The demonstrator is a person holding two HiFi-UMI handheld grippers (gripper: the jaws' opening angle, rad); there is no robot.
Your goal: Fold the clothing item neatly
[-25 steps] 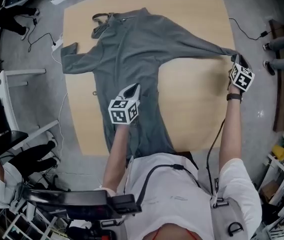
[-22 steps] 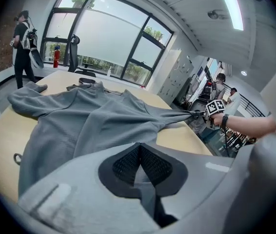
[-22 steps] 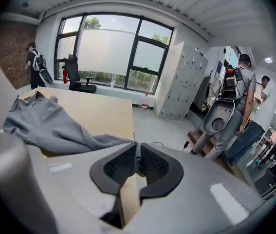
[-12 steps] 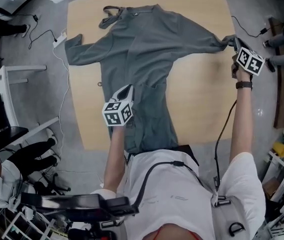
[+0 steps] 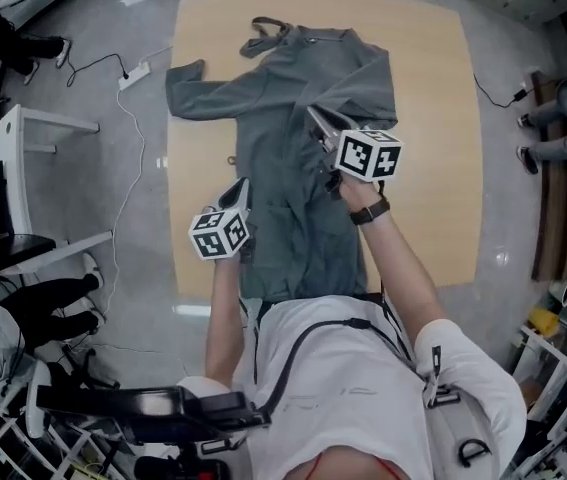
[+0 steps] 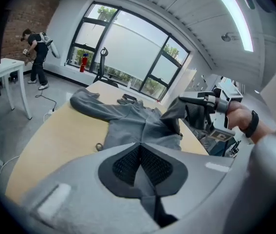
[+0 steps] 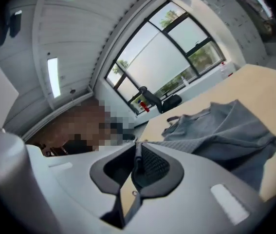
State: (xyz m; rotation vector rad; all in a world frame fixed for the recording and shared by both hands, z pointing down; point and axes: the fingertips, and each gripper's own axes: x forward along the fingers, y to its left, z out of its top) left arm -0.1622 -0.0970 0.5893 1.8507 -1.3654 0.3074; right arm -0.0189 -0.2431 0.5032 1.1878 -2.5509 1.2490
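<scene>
Your right gripper (image 5: 318, 123) grips the sleeve (image 5: 358, 88) of the grey garment (image 5: 283, 203), drawn across its body. Your left gripper (image 5: 241, 186) has its jaws fully together, with nothing visible between them.

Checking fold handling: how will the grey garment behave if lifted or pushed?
Probably floppy: the sleeve pinched by the right gripper drapes folded over the grey garment. Likely light, one pinch carrying it. Pushed, it would probably bunch; wrinkles show.

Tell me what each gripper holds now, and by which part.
The right gripper holds the grey garment by the cuff of one sleeve, drawn across the body. The left gripper is shut, with nothing between its jaws.
</scene>
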